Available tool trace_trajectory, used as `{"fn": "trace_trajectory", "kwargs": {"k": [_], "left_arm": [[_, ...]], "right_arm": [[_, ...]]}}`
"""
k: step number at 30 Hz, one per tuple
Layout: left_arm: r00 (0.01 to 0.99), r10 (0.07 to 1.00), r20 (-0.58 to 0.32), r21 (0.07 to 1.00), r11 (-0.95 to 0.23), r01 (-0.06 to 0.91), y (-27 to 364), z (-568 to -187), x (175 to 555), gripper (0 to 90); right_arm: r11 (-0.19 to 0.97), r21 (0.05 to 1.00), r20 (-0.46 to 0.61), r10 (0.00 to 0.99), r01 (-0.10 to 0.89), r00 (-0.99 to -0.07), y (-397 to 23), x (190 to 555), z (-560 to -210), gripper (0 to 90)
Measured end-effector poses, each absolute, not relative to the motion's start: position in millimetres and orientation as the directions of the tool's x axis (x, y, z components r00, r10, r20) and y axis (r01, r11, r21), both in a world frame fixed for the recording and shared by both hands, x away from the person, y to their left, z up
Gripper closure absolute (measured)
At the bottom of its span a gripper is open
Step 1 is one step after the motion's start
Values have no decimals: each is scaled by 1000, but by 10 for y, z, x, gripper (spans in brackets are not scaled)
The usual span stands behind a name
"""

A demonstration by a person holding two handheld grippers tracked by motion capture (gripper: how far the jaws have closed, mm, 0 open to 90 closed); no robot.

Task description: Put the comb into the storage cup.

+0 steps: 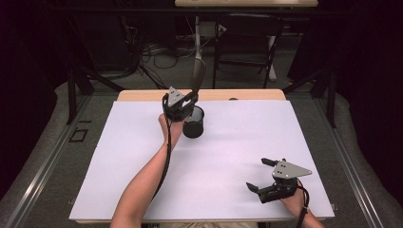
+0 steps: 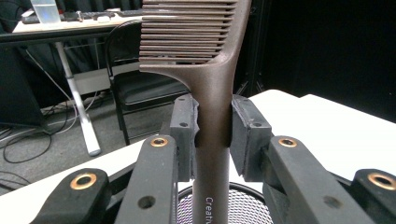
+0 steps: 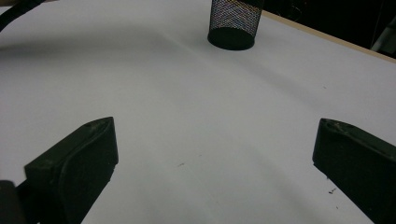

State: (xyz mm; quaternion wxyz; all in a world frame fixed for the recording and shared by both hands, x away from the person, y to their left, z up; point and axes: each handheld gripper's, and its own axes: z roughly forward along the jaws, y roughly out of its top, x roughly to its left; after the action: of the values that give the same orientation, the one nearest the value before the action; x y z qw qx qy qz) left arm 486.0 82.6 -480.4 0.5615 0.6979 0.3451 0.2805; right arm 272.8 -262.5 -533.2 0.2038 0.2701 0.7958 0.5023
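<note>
Your left gripper (image 2: pixel 212 128) clamps the brown comb (image 2: pixel 210 93) upright above the mesh cup (image 2: pixel 247 205); right gripper (image 3: pixel 215 154) jaws apart.

A: In the left gripper view the brown comb (image 2: pixel 212 107) runs off the top edge, so its upper teeth are cut off. The lettering low on its handle is cut by the bottom edge and can't be read.

B: The mesh cup (image 2: pixel 243 205) there is mostly behind the handle and the left tool (image 2: pixel 212 133).

A: In the right gripper view the cup's (image 3: pixel 233 23) rim is cropped at the top. In the high view the comb (image 1: pixel 197 73) blurs against the dark floor.
</note>
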Motion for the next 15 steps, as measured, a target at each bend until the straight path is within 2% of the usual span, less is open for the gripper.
{"fn": "trace_trajectory", "kwargs": {"k": [15], "left_arm": [[609, 793, 14, 970, -159, 185, 851, -4867, 4869, 726]], "right_arm": [[355, 907, -54, 634, 228, -772, -2626, 2728, -5332, 0]]}}
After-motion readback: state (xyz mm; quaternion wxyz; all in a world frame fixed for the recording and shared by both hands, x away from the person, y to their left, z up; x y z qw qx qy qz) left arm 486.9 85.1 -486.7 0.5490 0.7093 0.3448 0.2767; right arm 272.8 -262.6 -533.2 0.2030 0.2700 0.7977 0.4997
